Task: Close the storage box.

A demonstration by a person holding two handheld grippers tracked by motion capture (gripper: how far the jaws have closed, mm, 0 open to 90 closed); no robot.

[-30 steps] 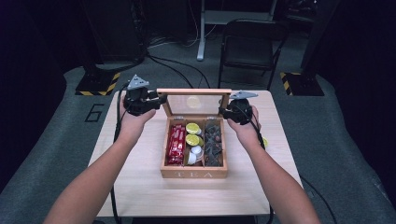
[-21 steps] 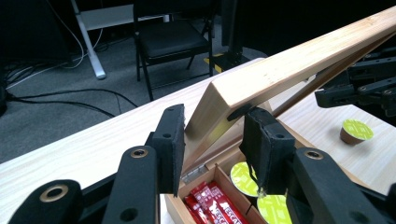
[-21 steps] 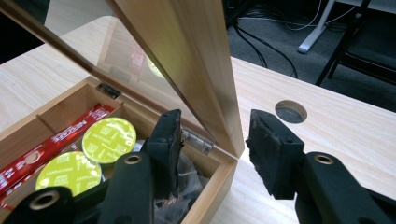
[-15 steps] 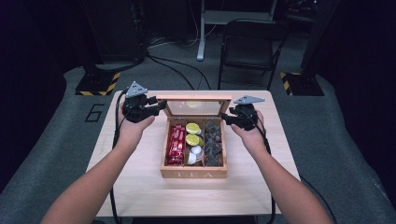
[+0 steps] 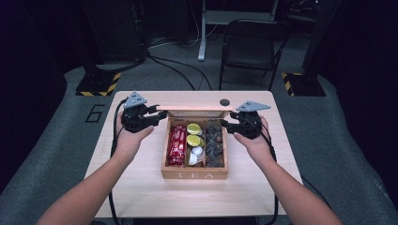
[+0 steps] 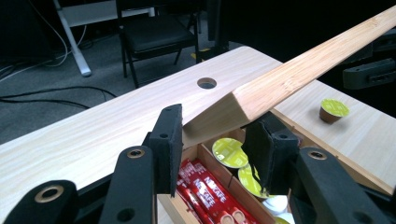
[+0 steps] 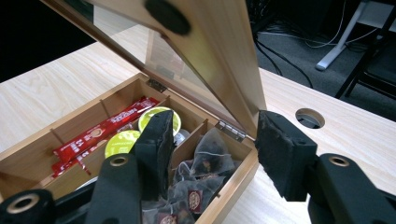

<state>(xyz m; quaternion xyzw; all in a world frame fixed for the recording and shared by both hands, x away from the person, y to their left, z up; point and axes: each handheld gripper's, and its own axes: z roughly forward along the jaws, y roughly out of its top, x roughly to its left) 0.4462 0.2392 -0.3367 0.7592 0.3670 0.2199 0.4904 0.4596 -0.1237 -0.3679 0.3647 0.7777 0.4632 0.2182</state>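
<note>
A wooden tea box (image 5: 195,174) sits mid-table with its glass-paned lid (image 5: 195,111) tilted forward over it. My left gripper (image 5: 157,115) is shut on the lid's left front corner (image 6: 219,109), a pad on each side (image 6: 212,126). My right gripper (image 5: 226,124) stands at the box's right back corner. Its jaws have just been opening and are now wide (image 7: 215,119), with the lid's right edge (image 7: 233,70) beyond them, untouched. Inside lie red sachets (image 5: 177,145), green-topped capsules (image 5: 193,133) and dark tea bags (image 5: 215,143).
A loose green-topped capsule (image 6: 334,109) sits on the table right of the box. A round hole (image 5: 225,102) is cut in the tabletop behind the box. A black chair (image 5: 251,44) and cables are on the floor beyond the table.
The lid has tipped from nearly upright to leaning forward over the box. My right gripper let go of the lid's right side and drew away to the right. My left gripper sank with the lid.
</note>
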